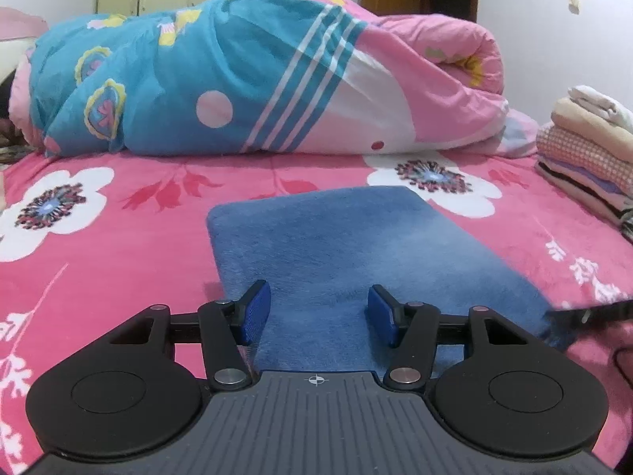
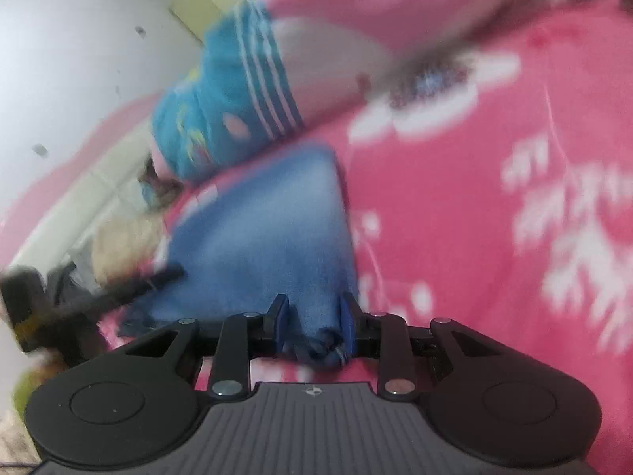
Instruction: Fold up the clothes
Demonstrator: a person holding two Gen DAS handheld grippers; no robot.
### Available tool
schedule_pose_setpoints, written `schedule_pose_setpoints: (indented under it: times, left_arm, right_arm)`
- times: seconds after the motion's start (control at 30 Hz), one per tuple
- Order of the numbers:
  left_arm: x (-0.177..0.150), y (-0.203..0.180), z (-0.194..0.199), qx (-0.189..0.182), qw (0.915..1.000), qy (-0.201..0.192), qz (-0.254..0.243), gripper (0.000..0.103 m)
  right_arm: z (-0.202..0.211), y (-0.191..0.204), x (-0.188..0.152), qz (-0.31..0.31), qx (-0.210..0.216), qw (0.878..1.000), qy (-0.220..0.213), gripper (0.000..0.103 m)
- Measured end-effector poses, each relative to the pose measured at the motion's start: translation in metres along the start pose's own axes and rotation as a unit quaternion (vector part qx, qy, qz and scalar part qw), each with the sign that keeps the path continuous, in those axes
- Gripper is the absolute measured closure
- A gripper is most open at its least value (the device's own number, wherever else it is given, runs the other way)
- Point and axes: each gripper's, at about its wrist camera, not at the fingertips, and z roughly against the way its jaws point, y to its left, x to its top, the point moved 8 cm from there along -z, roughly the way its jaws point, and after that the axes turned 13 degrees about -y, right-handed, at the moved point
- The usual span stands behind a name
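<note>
Left wrist view shows our left tongs (image 1: 318,312) spread over the near edge of the blue towel (image 1: 340,245), pads clear of the cloth on either side, nothing pinched. The towel lies folded flat on the bed (image 1: 118,237), its far edge neat. In the right wrist view our right tongs (image 2: 312,322) pinch a bunched corner of that same towel (image 2: 269,245), frayed threads hanging at the pads.

We see a few risks. With only one corner held, any pull from the right could drag the towel askew and undo the fold. The bunched pinch may take just the top layer, so the layers could slide apart. If the left tongs press together where they hover, they may catch the bedsheet along with the towel, as the plush pile hides the edge. The right view is badly blurred, so we cannot judge how deep that grip sits.

The bed wears a pink sheet with white flowers. A rolled quilt (image 1: 221,75) in blue and pink lies behind, a stack (image 1: 585,150) of folded clothes sits at the right, and pale walls (image 1: 554,31) close the room.
</note>
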Motion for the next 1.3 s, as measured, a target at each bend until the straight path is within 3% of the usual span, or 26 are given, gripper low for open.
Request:
schedule_pose_setpoints:
  times: [0.03,0.1,0.17,0.33,0.43,0.6,0.67,0.8,0.93,1.17,1.3]
  left_arm:
    - [0.002,-0.009,0.004,-0.012,0.9998,-0.005,-0.012,0.043]
    - [0.004,-0.033,0.011,-0.050,0.9977,-0.014,-0.043,0.030]
    - [0.005,-0.057,0.019,-0.087,0.9932,-0.023,-0.074,0.026]
    - [-0.014,-0.125,0.018,-0.158,0.9693,-0.014,-0.188,0.027]
    - [-0.026,-0.144,0.011,-0.171,0.9614,-0.004,-0.216,0.028]
    - [-0.037,-0.147,-0.007,-0.138,0.9477,0.008,-0.288,0.041]
    - [-0.033,-0.147,-0.007,-0.135,0.9484,0.005,-0.287,0.046]
    - [-0.020,-0.146,-0.005,-0.125,0.9575,-0.013,-0.259,0.057]
    - [-0.012,-0.143,-0.007,-0.112,0.9651,-0.027,-0.235,0.061]
    - [-0.020,-0.147,-0.012,-0.115,0.9645,-0.020,-0.237,0.062]
    - [-0.030,-0.151,-0.010,-0.123,0.9567,-0.014,-0.264,0.062]
  right_arm:
    - [0.007,-0.002,0.006,-0.019,0.005,1.000,-0.008,0.072]
    - [0.020,-0.009,0.016,-0.054,0.012,0.998,-0.026,0.072]
    - [0.033,-0.017,0.023,-0.070,0.011,0.997,-0.044,0.072]
    - [0.043,-0.024,0.009,-0.064,0.005,0.998,-0.021,0.072]
    - [0.046,-0.017,0.001,-0.038,0.009,0.999,-0.018,0.073]
    - [0.045,-0.008,-0.001,0.024,0.000,1.000,-0.019,0.074]
    - [0.041,-0.008,-0.001,0.034,-0.004,0.999,-0.016,0.076]
    - [0.036,-0.010,0.001,0.040,-0.003,0.999,-0.017,0.078]
    - [0.031,-0.014,0.004,0.029,-0.002,0.999,-0.019,0.078]
    - [0.018,-0.009,0.003,0.010,0.024,1.000,-0.012,0.080]
    - [0.016,-0.006,0.002,0.004,0.030,0.999,-0.012,0.081]
